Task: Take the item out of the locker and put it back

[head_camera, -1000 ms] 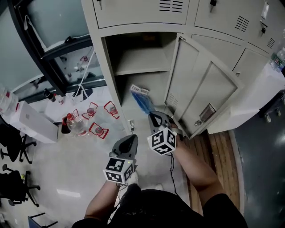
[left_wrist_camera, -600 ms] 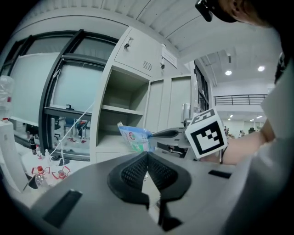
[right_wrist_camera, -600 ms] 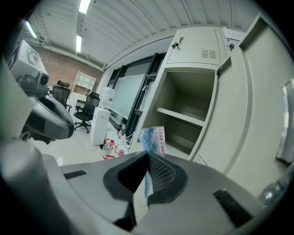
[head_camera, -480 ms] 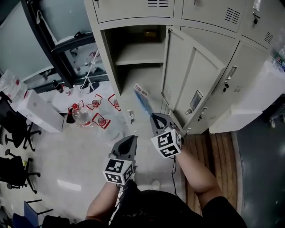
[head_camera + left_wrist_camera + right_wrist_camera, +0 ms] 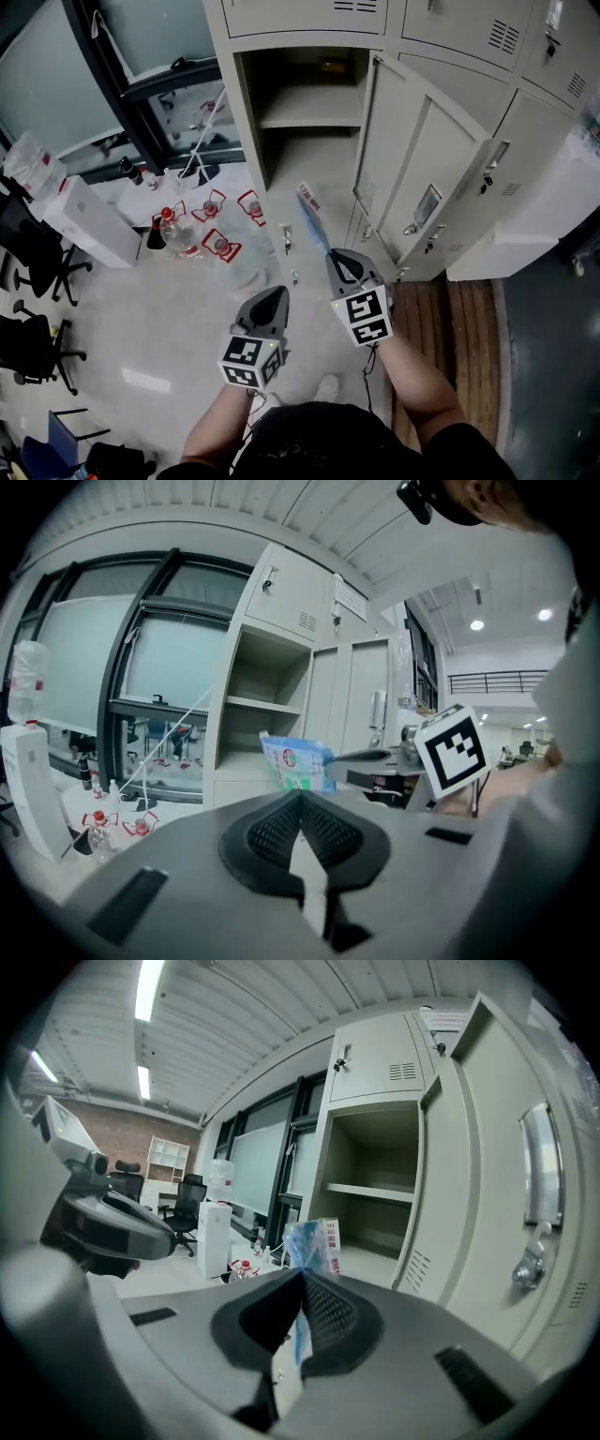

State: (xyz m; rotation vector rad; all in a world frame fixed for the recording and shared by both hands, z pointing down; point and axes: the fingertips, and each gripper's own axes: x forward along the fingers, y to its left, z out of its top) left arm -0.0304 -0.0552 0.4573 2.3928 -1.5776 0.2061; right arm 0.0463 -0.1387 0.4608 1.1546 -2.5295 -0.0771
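Here, the right gripper [image 5: 300, 1283] has its jaws clamped on one edge of a blue plastic packet [image 5: 314, 1241], which sticks out ahead of them. The packet is outside the locker [image 5: 251, 122], in front of its open compartment. Pinching only the edge likely leaves most of the pack free to slide back in under the shelf [image 5: 309, 117]. The left gripper [image 5: 300, 799] has its jaws pressed together on nothing and waits alongside. The door [image 5: 412, 178] stands wide open, so the way in is clear.

what can't be made out
the packet [image 5: 312, 214]'s print is too small to read; the locker [image 5: 309, 155]'s top is cut off by the upper edge.
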